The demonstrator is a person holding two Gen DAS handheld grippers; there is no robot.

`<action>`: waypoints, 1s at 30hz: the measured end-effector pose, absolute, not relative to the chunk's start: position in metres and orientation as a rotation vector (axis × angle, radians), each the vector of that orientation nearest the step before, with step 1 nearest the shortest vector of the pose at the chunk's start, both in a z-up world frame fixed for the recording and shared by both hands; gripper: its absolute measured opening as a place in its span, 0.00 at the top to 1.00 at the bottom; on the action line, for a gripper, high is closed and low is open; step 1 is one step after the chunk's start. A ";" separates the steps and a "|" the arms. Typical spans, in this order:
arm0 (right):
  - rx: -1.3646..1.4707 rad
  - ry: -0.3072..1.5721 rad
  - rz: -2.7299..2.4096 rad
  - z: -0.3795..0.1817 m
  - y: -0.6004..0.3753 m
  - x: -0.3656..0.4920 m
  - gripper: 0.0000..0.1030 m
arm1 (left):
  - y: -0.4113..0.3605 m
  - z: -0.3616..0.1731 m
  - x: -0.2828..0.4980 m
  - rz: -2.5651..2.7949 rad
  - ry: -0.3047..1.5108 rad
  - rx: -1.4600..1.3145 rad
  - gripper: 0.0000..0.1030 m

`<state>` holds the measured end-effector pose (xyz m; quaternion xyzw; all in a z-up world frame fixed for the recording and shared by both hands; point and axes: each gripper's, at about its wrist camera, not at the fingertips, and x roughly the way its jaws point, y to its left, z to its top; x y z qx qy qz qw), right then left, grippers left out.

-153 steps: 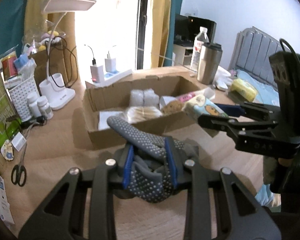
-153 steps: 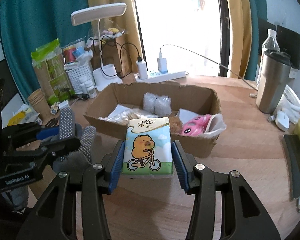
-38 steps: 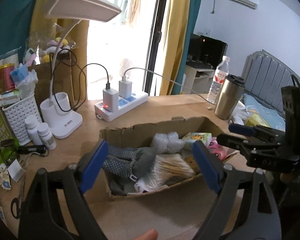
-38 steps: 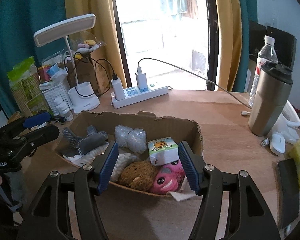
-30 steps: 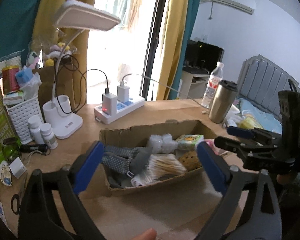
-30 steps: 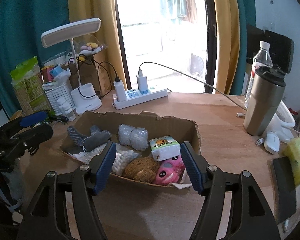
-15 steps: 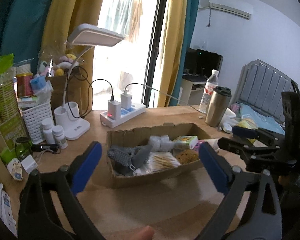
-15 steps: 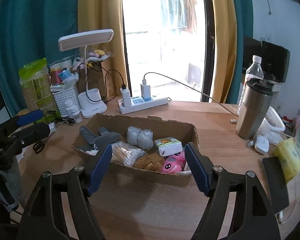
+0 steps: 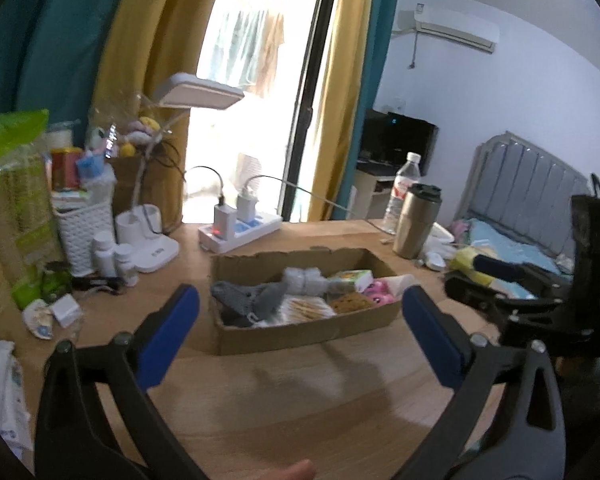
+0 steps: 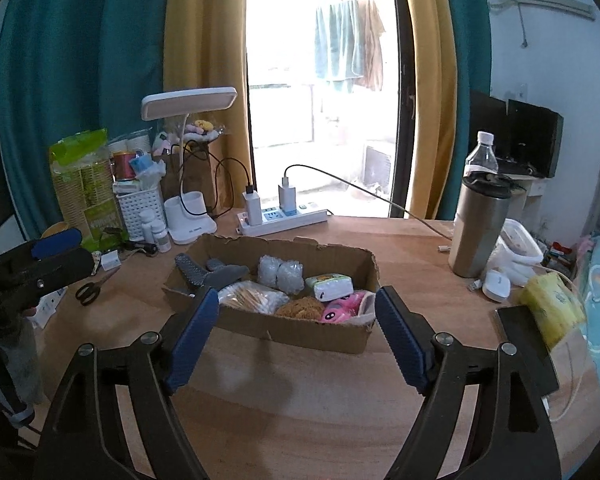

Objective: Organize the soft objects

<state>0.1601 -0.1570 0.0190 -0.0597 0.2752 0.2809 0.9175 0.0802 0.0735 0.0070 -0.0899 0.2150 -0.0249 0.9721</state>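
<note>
A shallow cardboard box sits mid-table and also shows in the left wrist view. In it lie grey dotted socks, two bubble-wrap rolls, a tissue pack, a bag of cotton swabs, a brown plush and a pink plush. My right gripper is open and empty, held back above the table in front of the box. My left gripper is open and empty, also in front of the box. Each gripper shows at the edge of the other's view.
A steel tumbler and water bottle stand at the right. A power strip, desk lamp, white basket and pill bottles are behind the box. Scissors lie at the left. A yellow tissue pack lies at the far right.
Both grippers let go of the socks and the tissue pack, which now lie in the box. Both have pulled back and up from the box, jaws wide open.
</note>
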 end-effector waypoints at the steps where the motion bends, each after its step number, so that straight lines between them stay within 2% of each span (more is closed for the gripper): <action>1: -0.123 0.562 0.577 0.020 -0.158 0.157 0.19 | 0.072 0.008 0.078 -0.043 0.431 -0.176 0.01; 13: -0.123 0.501 0.521 0.040 -0.179 0.118 0.19 | 0.066 0.023 0.041 0.021 0.368 -0.138 0.01; 17: -0.126 0.449 0.468 0.052 -0.188 0.107 0.14 | 0.058 0.032 0.028 0.028 0.321 -0.104 0.01; 30: -0.113 0.368 0.420 0.072 -0.203 0.091 0.13 | 0.039 0.059 0.021 0.002 0.270 -0.060 0.01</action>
